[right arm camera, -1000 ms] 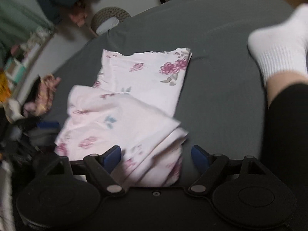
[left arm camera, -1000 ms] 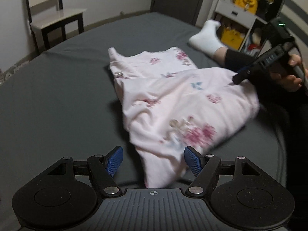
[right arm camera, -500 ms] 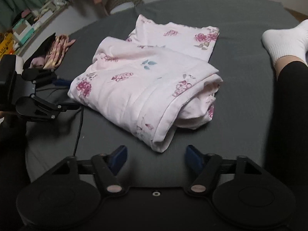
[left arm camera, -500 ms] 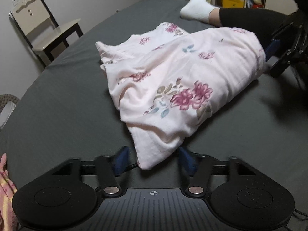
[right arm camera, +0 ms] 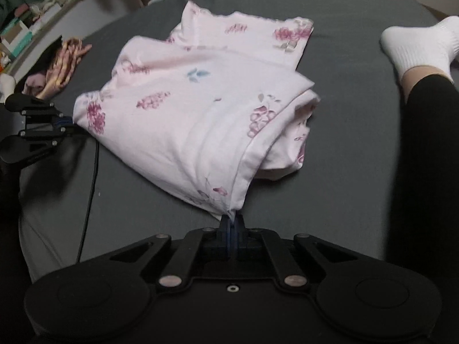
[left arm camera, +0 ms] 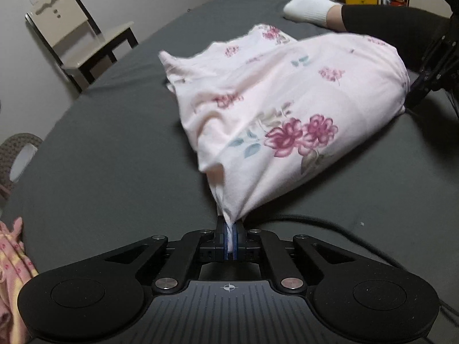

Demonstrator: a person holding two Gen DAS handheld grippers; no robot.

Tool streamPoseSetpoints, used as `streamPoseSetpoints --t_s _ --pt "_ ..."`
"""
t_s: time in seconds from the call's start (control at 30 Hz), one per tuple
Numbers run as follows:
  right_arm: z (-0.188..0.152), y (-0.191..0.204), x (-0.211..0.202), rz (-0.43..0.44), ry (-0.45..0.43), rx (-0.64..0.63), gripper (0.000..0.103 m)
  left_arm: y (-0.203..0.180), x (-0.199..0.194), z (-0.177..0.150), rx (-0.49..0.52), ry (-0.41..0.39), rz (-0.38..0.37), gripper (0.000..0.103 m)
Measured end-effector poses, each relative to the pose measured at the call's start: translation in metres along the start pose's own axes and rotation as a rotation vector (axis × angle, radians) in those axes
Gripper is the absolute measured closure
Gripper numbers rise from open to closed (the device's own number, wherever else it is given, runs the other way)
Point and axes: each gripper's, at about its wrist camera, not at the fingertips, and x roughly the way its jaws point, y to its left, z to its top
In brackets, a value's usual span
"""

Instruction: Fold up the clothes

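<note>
A pale pink garment with red flower prints (left arm camera: 275, 97) (right arm camera: 195, 100) lies partly folded on the dark grey bed sheet (left arm camera: 109, 149). My left gripper (left arm camera: 229, 239) is shut on its near corner, and the cloth rises from the pads in a taut ridge. My right gripper (right arm camera: 231, 229) is shut on the opposite corner of the same folded layer. In the right wrist view the left gripper (right arm camera: 61, 124) shows at the far left, pinching the cloth edge. In the left wrist view the right gripper (left arm camera: 416, 91) is partly visible at the far right edge of the garment.
A person's leg in black with a white sock (left arm camera: 309, 8) (right arm camera: 421, 46) rests on the bed beside the garment. A chair (left arm camera: 77, 43) stands beyond the bed. Other clothes (right arm camera: 60, 66) lie at the far left, and a black cable (right arm camera: 90, 183) crosses the sheet.
Both grippers went from open around the garment's corners to shut on them. The cloth is now pulled taut into each pair of pads.
</note>
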Motion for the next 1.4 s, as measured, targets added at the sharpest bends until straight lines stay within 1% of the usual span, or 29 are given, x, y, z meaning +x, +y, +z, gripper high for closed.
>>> streamPoseSetpoints --t_s 0.07,0.1,0.13,0.17,0.2,0.23,0.27,0.3,0.33,0.37,0.4,0.47,0.53,0.57,0.7,0.73,0.8,0.83,0.87,0.93,0.97,1.0,1.07,1.1,1.13,1.2,1.23,1.27,1.4 --pt "-0.001 0.008 -0.003 -0.016 -0.009 -0.057 0.098 -0.001 0.001 -0.002 -0.014 -0.002 -0.032 0.100" --pt "-0.003 0.013 -0.006 -0.028 -0.020 -0.093 0.088 -0.004 0.000 -0.002 -0.013 -0.012 -0.018 0.100" --pt "-0.005 0.018 -0.010 -0.055 -0.041 -0.124 0.060 -0.006 0.001 -0.003 -0.006 -0.007 -0.001 0.096" --pt "-0.009 0.025 -0.015 -0.094 -0.075 -0.163 0.037 -0.008 -0.001 -0.004 0.006 0.002 0.018 0.089" --pt "-0.013 0.032 -0.020 -0.135 -0.112 -0.203 0.036 -0.011 -0.002 -0.005 0.018 0.011 0.037 0.084" --pt "-0.017 0.038 -0.025 -0.176 -0.142 -0.244 0.037 -0.013 -0.003 -0.007 0.030 0.021 0.055 0.070" --pt "-0.020 0.046 -0.030 -0.216 -0.167 -0.284 0.037 -0.015 -0.009 -0.009 0.044 -0.007 0.090 0.050" --pt "-0.022 0.053 -0.036 -0.246 -0.204 -0.318 0.037 -0.016 -0.015 -0.011 0.058 -0.037 0.125 0.041" --pt "-0.024 0.059 -0.042 -0.273 -0.245 -0.351 0.037 -0.018 -0.021 -0.013 0.073 -0.067 0.160 0.026" --pt "-0.025 0.065 -0.047 -0.273 -0.283 -0.394 0.037 -0.017 -0.030 -0.013 0.070 -0.114 0.179 0.020" --pt "-0.025 0.072 -0.051 -0.267 -0.320 -0.440 0.037 -0.016 -0.038 -0.012 0.066 -0.162 0.195 0.020" --pt "-0.026 0.084 -0.056 -0.248 -0.385 -0.538 0.033 -0.012 -0.048 -0.004 0.040 -0.244 0.154 0.020" --pt "-0.024 0.095 -0.053 -0.217 -0.426 -0.657 0.022 -0.008 -0.056 0.007 0.020 -0.323 0.099 0.020" --pt "-0.020 0.097 -0.048 -0.207 -0.423 -0.715 0.019 -0.006 -0.059 0.013 0.010 -0.361 0.072 0.020" --pt "0.000 0.102 -0.030 -0.160 -0.396 -0.922 0.017 -0.017 -0.039 0.041 0.155 -0.365 -0.025 0.020" --pt "0.006 0.100 -0.028 -0.140 -0.390 -0.959 0.011 -0.020 -0.033 0.049 0.192 -0.365 -0.049 0.020" --pt "0.024 0.085 -0.023 -0.043 -0.343 -0.941 0.004 -0.021 -0.015 0.061 0.225 -0.331 -0.060 0.020" --pt "0.034 0.076 -0.021 0.023 -0.318 -0.884 0.004 -0.021 -0.006 0.067 0.241 -0.314 -0.064 0.020" --pt "0.044 0.066 -0.018 0.090 -0.295 -0.820 0.004 -0.017 0.004 0.074 0.218 -0.295 -0.088 0.020" --pt "0.065 0.044 -0.012 0.221 -0.240 -0.646 0.004 -0.005 0.020 0.083 0.123 -0.262 -0.168 0.020" --pt "0.073 0.033 -0.008 0.264 -0.218 -0.564 0.004 0.003 0.027 0.083 0.066 -0.248 -0.200 0.020" --pt "0.080 0.022 -0.004 0.300 -0.198 -0.483 0.004 0.012 0.034 0.083 0.010 -0.234 -0.231 0.020" --pt "0.089 0.007 0.005 0.336 -0.166 -0.398 0.003 0.028 0.048 0.082 -0.093 -0.201 -0.279 0.019" --pt "0.091 0.002 0.010 0.331 -0.154 -0.374 0.003 0.037 0.056 0.080 -0.144 -0.183 -0.302 0.019" --pt "0.092 -0.002 0.015 0.321 -0.143 -0.353 0.001 0.041 0.061 0.078 -0.161 -0.181 -0.305 0.016" --pt "0.092 -0.005 0.027 0.264 -0.104 -0.343 0.000 0.047 0.068 0.071 -0.164 -0.155 -0.226 0.007" --pt "0.089 -0.005 0.030 0.234 -0.094 -0.359 0.000 0.050 0.072 0.068 -0.169 -0.129 -0.180 0.000" --pt "0.086 -0.004 0.033 0.205 -0.087 -0.377 0.000 0.053 0.071 0.063 -0.175 -0.130 -0.165 0.000" --pt "0.082 0.000 0.024 0.156 -0.111 -0.429 0.000 0.056 0.051 0.048 -0.184 -0.158 -0.113 0.000"
